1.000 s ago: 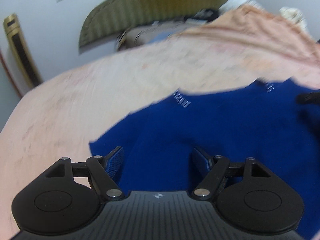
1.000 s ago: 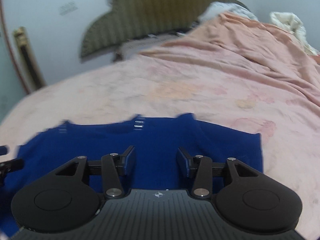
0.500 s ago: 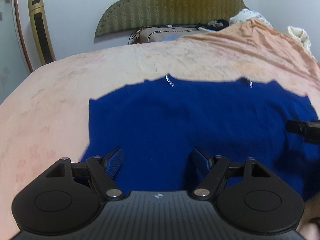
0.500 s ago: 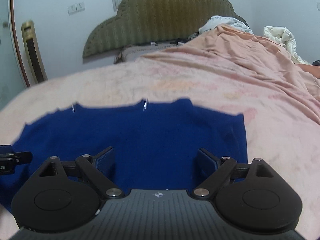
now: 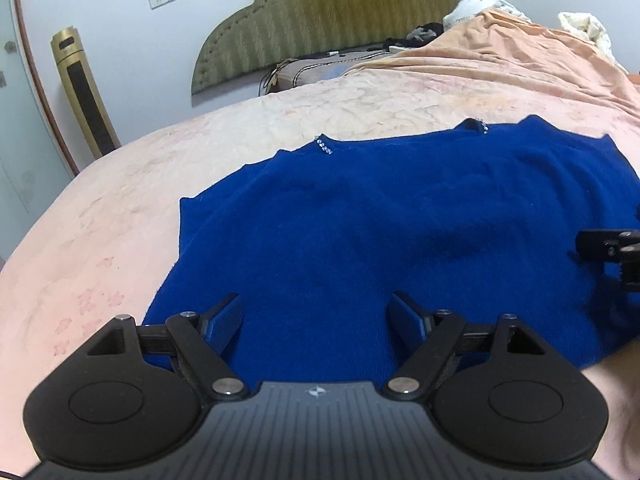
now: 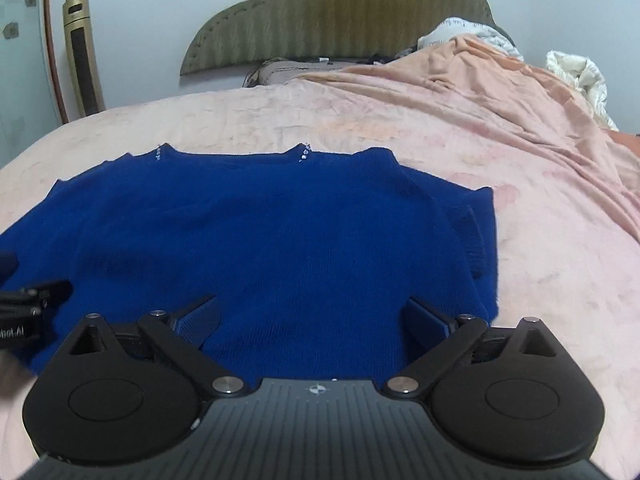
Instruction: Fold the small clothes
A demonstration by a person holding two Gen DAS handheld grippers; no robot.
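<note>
A dark blue knit sweater [image 5: 380, 232] [image 6: 260, 240] lies spread flat on the pink bed cover, neckline with small beads at the far side. My left gripper [image 5: 316, 314] hovers over its near hem on the left half, jaws still opening, nothing pinched between them. My right gripper [image 6: 312, 318] stands over the near hem on the right half, jaws still opening wide, only flat cloth below. Each gripper shows at the edge of the other's view: the right gripper [image 5: 608, 246] and the left gripper [image 6: 32, 300].
Pink bed cover [image 6: 540, 240] stretches around the sweater. An orange-pink blanket [image 6: 480, 92] is heaped at the far right, with a white quilt [image 6: 580, 76] beyond. Green headboard [image 6: 340, 12], pillow [image 6: 280, 70] and a gold tower fan [image 6: 82, 52] stand at the back.
Both grippers swept across the bed with the sweater, which now lies flat and spread. The right gripper's jaws went from half closed to wide apart; the left stayed wide.
</note>
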